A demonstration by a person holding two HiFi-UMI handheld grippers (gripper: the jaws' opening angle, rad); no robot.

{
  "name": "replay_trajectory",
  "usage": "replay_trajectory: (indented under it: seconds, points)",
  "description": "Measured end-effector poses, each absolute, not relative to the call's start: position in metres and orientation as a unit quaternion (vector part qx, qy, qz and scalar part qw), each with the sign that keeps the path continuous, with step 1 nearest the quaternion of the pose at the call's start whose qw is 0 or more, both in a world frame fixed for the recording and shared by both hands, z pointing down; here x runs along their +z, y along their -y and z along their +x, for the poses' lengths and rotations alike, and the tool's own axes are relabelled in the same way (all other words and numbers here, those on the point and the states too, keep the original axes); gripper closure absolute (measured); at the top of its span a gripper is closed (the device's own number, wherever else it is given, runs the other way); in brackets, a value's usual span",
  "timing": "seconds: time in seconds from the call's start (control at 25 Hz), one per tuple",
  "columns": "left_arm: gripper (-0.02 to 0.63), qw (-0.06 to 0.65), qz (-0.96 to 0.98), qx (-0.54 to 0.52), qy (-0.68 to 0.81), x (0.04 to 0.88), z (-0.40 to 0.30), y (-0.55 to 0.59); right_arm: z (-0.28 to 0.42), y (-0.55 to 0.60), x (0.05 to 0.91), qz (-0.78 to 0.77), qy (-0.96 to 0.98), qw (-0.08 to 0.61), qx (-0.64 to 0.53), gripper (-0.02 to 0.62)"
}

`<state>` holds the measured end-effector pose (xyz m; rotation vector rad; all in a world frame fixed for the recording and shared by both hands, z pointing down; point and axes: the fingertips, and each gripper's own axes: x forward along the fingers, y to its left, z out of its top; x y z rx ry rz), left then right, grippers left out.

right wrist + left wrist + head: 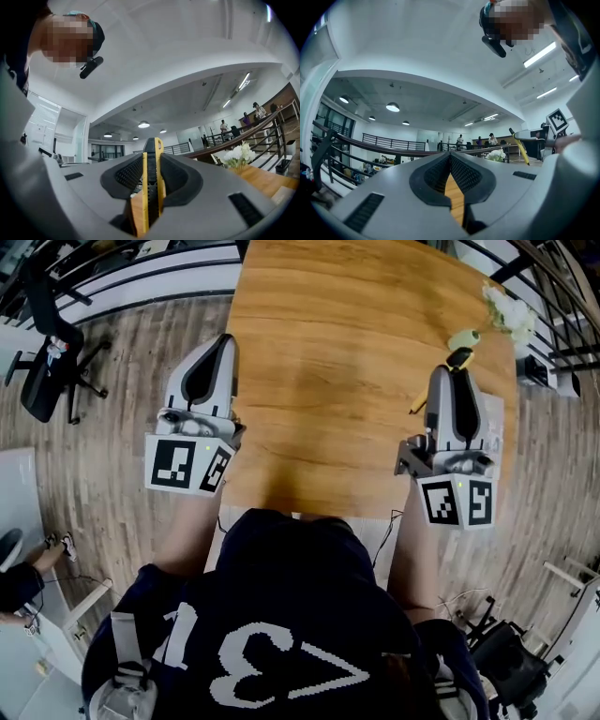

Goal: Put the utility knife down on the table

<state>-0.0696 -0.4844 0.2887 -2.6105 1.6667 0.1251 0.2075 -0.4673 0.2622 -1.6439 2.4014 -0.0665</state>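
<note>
The utility knife [152,187], yellow with a black slider, stands upright between the pads of my right gripper [151,157], which is shut on it. In the head view the right gripper [457,369] hovers over the right edge of the wooden table [347,352], and the knife's black end [458,357] pokes out past the jaws. From the left gripper view the knife [520,149] shows as a slanted yellow bar at the right. My left gripper [222,338] is held at the table's left edge. Its jaws [450,157] meet at the tips with nothing between them.
White flowers [506,307] and a pale green object [464,337] lie at the table's far right corner. A white sheet [497,418] lies under the right gripper. A black office chair [47,352] stands on the wood floor to the left. Railings run behind the table.
</note>
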Motion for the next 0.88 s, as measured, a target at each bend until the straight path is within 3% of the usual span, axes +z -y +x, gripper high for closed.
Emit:
replay_trajectory:
  seconds: [0.2, 0.52, 0.72, 0.88]
  points:
    - [0.591, -0.009, -0.845, 0.02, -0.534, 0.334, -0.051, 0.501, 0.21, 0.499, 0.35, -0.56, -0.818, 0.069, -0.111, 0.463]
    - [0.591, -0.058, -0.847, -0.017, -0.529, 0.402, -0.032, 0.511, 0.194, 0.513, 0.52, -0.542, -0.803, -0.071, -0.238, 0.463]
    - [0.591, -0.068, -0.847, -0.03, -0.527, 0.419, -0.033, 0.511, 0.175, 0.506, 0.596, -0.524, -0.792, -0.189, -0.251, 0.466]
    - [0.591, -0.072, -0.844, -0.037, -0.53, 0.426, -0.036, 0.509, 0.166, 0.501, 0.628, -0.518, -0.78, -0.243, -0.255, 0.466]
